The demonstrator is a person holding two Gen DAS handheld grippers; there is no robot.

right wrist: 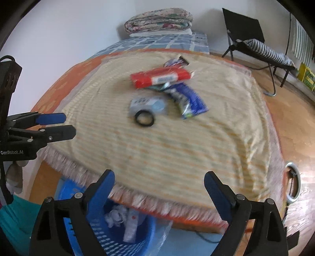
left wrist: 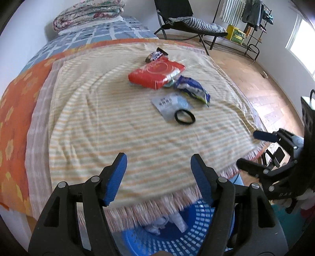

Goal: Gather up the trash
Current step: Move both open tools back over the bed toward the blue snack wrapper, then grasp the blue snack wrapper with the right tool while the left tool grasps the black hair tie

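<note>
On the striped blanket [left wrist: 118, 128] lie a red packet [left wrist: 155, 73], a blue-and-white wrapper [left wrist: 194, 89], a dark snack wrapper [left wrist: 155, 55], a grey sachet [left wrist: 169, 105] and a black ring [left wrist: 185, 117]. The same items show in the right wrist view: red packet [right wrist: 160, 77], blue wrapper [right wrist: 189, 100], black ring [right wrist: 144, 118]. My left gripper [left wrist: 158, 167] is open and empty above the bed's near edge. My right gripper [right wrist: 159, 184] is open wide and empty, also short of the items. A blue mesh basket [left wrist: 196, 226] [right wrist: 126, 242] below the bed edge holds crumpled white trash.
A folded quilt [left wrist: 88, 14] lies at the head of the bed. A black folding lounger [left wrist: 189, 21] and a clothes rack [left wrist: 252, 11] stand on the wooden floor beyond. A ring light [right wrist: 293, 183] rests on the floor by the bed's right side.
</note>
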